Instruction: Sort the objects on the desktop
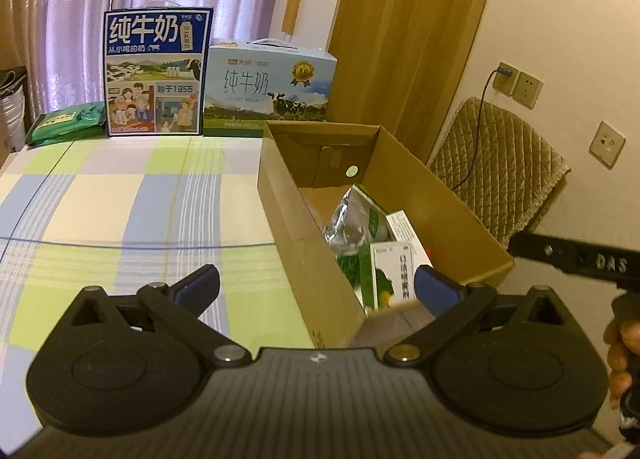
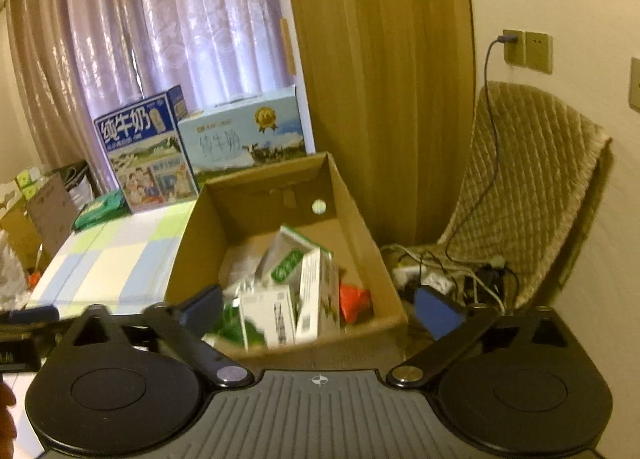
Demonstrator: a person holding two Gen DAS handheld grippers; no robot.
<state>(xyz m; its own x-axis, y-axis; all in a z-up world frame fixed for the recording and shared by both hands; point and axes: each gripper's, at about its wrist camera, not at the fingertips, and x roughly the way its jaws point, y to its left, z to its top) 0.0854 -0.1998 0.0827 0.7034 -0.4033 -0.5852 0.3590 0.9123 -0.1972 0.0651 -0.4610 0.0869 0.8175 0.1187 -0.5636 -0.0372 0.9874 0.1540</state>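
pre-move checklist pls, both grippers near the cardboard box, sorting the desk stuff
1. Left gripper open and holding nothing: ok.
2. Right gripper open and holding nothing: ok.
3. Cardboard box top open, items can drop in: ok.
4. Room left in the box beyond the white-green cartons and foil pouch: ok, far end shows bare floor.
5. Next item to sort: green packet lies on the table's far left by the blue milk carton; whether it belongs to the task, cannot tell.
6. Grippers clear of each other: ok, though close.
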